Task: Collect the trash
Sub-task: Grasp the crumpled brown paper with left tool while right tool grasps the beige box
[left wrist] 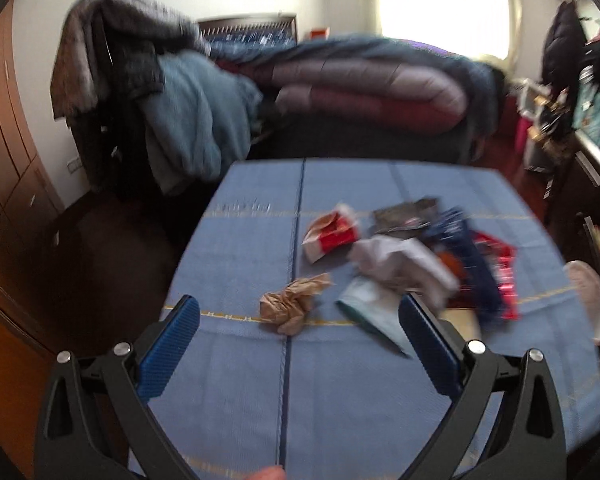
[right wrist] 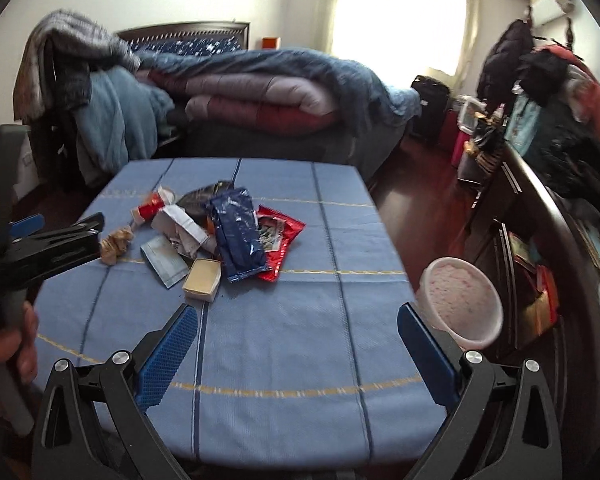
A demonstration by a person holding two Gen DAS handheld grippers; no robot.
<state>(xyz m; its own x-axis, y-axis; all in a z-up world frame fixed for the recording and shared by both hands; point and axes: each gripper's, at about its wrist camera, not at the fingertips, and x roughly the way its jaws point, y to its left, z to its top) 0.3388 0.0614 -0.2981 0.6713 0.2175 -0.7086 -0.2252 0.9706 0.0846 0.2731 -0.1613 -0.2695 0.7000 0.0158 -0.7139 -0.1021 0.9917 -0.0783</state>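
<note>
A pile of trash lies on the blue tablecloth (right wrist: 284, 340): a crumpled brown paper ball (left wrist: 292, 304), a red and white carton (left wrist: 332, 234), crumpled white paper (left wrist: 400, 264), a dark blue wrapper (right wrist: 238, 232), a red wrapper (right wrist: 280, 236), a pale green packet (right wrist: 164, 260) and a small yellow box (right wrist: 203, 280). My left gripper (left wrist: 298, 316) is open, above the table, with the brown paper ball between its fingers' line. It also shows in the right wrist view (right wrist: 68, 232). My right gripper (right wrist: 298, 316) is open and empty, nearer than the pile.
A pink bin (right wrist: 460, 304) stands beside the table's right edge. A bed with heaped blankets (right wrist: 260, 92) lies behind the table. A chair draped with clothes (left wrist: 132, 80) stands at the back left. A dark cabinet (right wrist: 540, 240) with clutter is on the right.
</note>
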